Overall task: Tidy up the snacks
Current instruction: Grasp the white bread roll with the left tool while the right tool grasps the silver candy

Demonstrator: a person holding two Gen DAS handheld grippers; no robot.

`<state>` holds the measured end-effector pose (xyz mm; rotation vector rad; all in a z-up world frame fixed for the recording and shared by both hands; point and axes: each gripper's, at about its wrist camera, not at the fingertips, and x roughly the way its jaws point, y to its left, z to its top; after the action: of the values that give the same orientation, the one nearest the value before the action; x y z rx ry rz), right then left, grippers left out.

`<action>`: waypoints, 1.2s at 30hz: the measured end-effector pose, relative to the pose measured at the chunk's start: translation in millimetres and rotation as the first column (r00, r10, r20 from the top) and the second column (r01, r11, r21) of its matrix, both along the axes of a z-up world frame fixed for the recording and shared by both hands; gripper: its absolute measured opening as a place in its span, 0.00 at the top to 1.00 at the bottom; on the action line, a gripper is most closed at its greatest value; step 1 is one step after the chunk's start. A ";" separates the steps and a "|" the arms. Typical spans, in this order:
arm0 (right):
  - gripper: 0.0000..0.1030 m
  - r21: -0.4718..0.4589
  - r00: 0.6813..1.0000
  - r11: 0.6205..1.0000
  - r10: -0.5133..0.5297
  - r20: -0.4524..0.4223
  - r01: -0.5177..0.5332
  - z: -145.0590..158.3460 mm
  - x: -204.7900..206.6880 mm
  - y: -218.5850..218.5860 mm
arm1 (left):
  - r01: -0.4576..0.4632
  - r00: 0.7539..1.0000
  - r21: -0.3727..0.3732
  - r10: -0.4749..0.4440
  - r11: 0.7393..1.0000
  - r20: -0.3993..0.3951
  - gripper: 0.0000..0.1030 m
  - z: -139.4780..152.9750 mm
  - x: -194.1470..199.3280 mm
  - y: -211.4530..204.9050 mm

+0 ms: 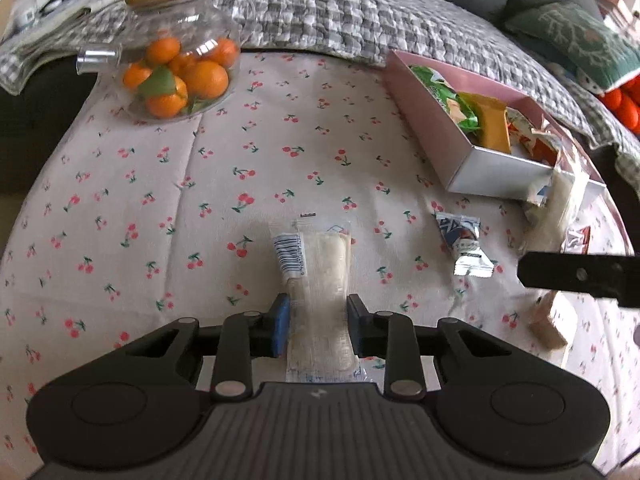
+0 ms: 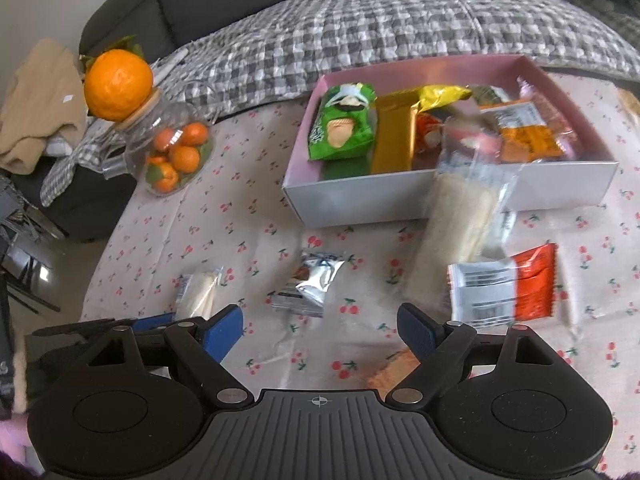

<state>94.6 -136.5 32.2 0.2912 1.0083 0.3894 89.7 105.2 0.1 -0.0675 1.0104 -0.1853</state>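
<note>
Cherry-printed cream tablecloth (image 1: 168,184) covers the table, with wide bare cloth at the left and centre of the left wrist view; its far edge meets a grey checked quilt (image 1: 320,12) on a dark sofa. At upper right sits the pink open cardboard box (image 2: 400,196), already holding a green snack bag (image 2: 340,128), a gold bar and orange packets. At upper left stands a clear glass jar of small oranges (image 1: 180,76).

Leaning on the box's front wall in the right wrist view is a long clear-wrapped pale bar (image 2: 456,220); beside it lies a red and white packet (image 2: 504,288), and left of it a silver foil packet (image 2: 308,284).

Lettering stays unreadable; only barcodes show.

The left gripper (image 1: 318,320) is clamped on a clear-wrapped white snack bar (image 1: 320,256) lying on the cloth at lower centre. The right gripper (image 2: 320,332) stands spread wide, holding nothing.
</note>
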 end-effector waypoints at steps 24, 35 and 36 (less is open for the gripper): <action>0.66 -0.127 0.998 0.992 0.010 0.065 -0.001 -24.5 17.0 42.4 | -0.034 0.999 0.069 0.032 0.997 0.032 0.56 -7.0 -0.8 -0.8; 0.66 -0.135 0.997 0.991 0.033 0.066 -0.024 -20.9 11.7 42.3 | -0.043 0.999 0.079 0.040 0.996 0.033 0.72 -5.5 0.1 -3.0; 0.66 -0.125 0.998 0.992 0.028 0.062 -0.020 -20.3 12.2 40.7 | -0.044 0.999 0.075 0.042 0.996 0.032 0.72 -5.1 0.1 -2.7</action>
<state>106.8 -95.8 11.9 0.1539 0.9698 0.3540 89.8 102.5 -4.9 -0.0170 0.9840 -0.1083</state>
